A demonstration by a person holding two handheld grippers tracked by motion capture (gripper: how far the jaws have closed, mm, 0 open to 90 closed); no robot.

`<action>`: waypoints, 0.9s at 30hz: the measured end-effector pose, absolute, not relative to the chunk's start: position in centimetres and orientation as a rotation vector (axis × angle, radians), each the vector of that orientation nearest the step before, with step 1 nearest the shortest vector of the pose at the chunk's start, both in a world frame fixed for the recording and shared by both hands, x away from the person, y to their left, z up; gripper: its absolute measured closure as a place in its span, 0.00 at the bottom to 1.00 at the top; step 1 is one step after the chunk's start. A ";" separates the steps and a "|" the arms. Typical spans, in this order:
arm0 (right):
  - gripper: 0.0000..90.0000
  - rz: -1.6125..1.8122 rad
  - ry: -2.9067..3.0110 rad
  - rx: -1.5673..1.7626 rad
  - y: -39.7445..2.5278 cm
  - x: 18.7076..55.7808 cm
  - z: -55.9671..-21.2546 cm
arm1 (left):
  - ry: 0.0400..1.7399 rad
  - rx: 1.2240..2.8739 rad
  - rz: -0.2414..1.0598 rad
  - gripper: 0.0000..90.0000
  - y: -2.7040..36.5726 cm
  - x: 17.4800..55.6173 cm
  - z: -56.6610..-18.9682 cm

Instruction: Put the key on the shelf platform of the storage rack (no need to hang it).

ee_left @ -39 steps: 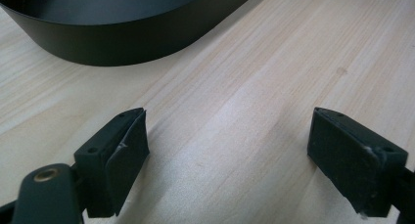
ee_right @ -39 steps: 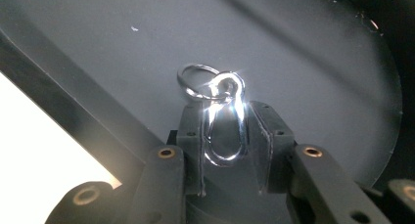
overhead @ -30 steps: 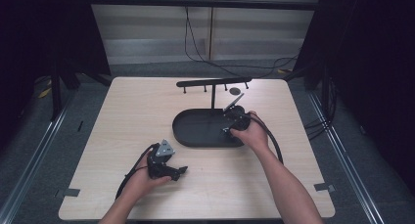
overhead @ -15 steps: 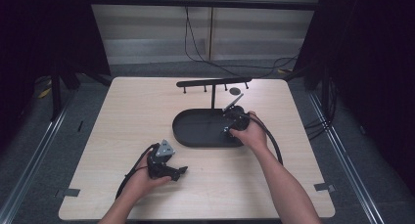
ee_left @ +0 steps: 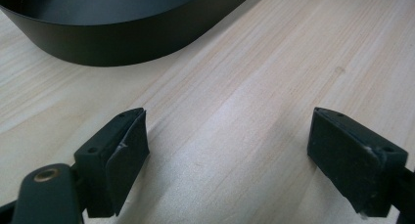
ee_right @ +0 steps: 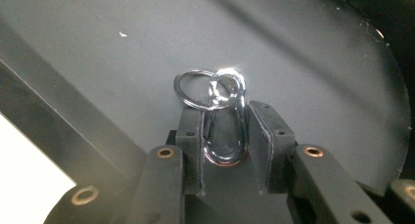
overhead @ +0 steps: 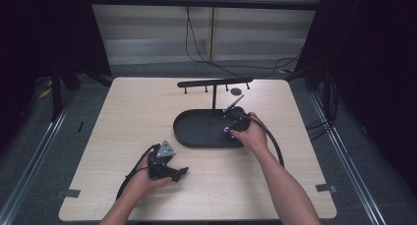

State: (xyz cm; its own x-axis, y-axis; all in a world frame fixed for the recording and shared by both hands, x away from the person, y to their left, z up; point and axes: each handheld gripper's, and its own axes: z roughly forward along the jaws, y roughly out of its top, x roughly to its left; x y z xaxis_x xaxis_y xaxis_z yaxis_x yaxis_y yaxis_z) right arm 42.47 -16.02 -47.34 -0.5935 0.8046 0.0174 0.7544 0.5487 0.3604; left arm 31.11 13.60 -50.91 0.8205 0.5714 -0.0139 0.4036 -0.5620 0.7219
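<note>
Here, the right gripper (ee_right: 225,136) pinches a shiny silver carabiner (ee_right: 226,121) with a linked key ring (ee_right: 188,93), above the black oval tray (overhead: 196,131). The left gripper (ee_left: 230,160) rests spread wide over the wooden table (overhead: 128,112).

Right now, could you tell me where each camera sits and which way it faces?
High view: above the person's side, facing forward and down on the table; both forearms enter below.
Left gripper view: on the left gripper, low over the wood, jaws apart.
Right gripper view: on the right gripper, over the tray floor, jaws closed on a carabiner with a key ring.
Shared: the black oval tray.
</note>
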 end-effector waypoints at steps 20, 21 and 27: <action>0.61 0.535 2.577 1.329 -16.3 42.3 -47.2 | 0.712 2.241 0.281 0.17 13.6 31.1 -50.9; 0.59 0.536 2.574 1.336 -16.3 42.3 -47.2 | 0.709 2.243 0.284 0.17 13.6 31.1 -50.9; 0.45 0.560 2.572 1.363 -16.5 42.2 -46.9 | 0.709 2.243 0.284 0.17 13.6 31.1 -50.9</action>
